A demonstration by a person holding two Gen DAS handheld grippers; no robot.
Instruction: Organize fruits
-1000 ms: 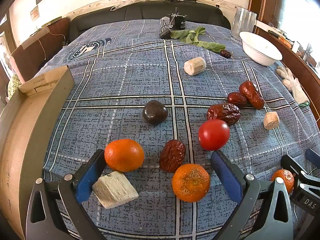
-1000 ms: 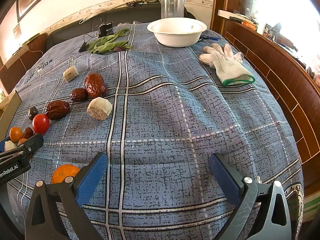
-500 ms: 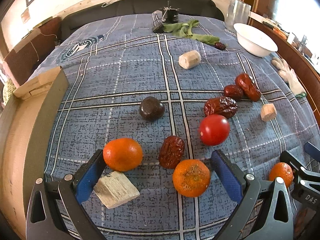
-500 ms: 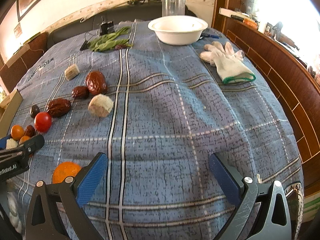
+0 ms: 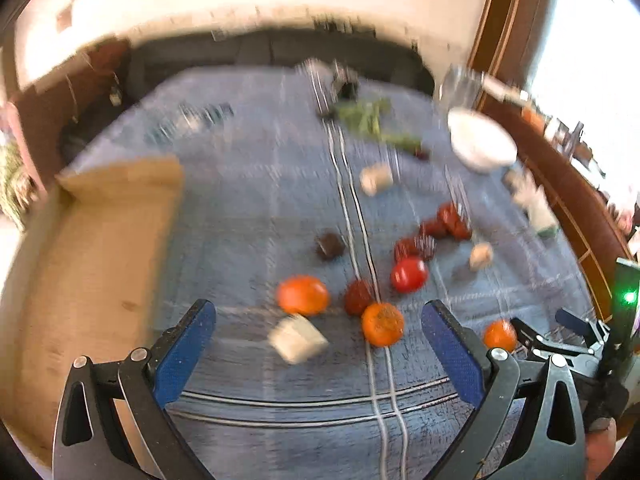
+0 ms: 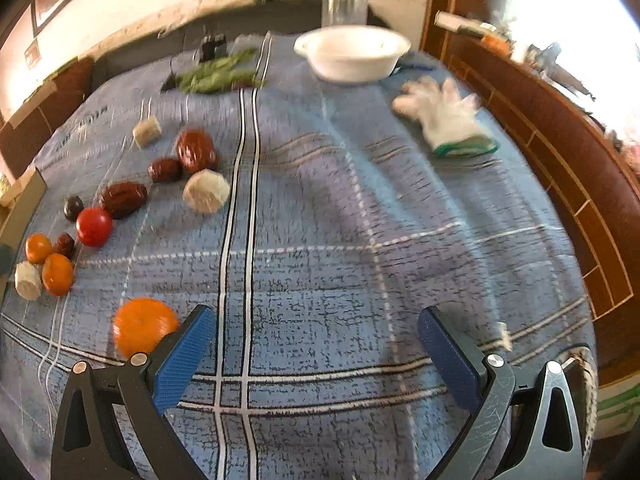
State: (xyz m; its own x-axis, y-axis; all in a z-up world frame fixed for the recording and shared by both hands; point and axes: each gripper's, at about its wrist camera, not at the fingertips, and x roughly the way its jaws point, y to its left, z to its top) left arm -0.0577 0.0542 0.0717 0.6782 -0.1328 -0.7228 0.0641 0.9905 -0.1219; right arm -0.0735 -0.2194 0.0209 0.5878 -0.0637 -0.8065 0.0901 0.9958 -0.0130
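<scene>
Fruit lies scattered on the blue checked cloth [image 6: 320, 240]. In the blurred left wrist view, two oranges [image 5: 303, 295] [image 5: 382, 324], a red tomato [image 5: 409, 275], dark red dates [image 5: 416, 248] and a pale chunk [image 5: 297, 338] lie ahead of my left gripper [image 5: 318, 354], which is open and empty. A third orange [image 5: 500, 335] sits by the right gripper's tip. My right gripper [image 6: 314, 350] is open and empty, with that orange [image 6: 145, 330] just left of its left finger. The tomato [image 6: 94, 227] and dates [image 6: 123, 199] lie far left.
A cardboard box [image 5: 100, 248] stands at the left edge of the cloth. A white bowl [image 6: 352, 53], a clear glass [image 6: 345, 2], green leaves [image 6: 218, 74] and a white glove [image 6: 444, 116] lie at the back and right. A wooden ledge [image 6: 560, 152] borders the right side.
My left gripper has pulled back and up, so the fruits look smaller and farther, with motion blur. The right gripper has shifted slightly; the near orange now sits closer to its left finger.
</scene>
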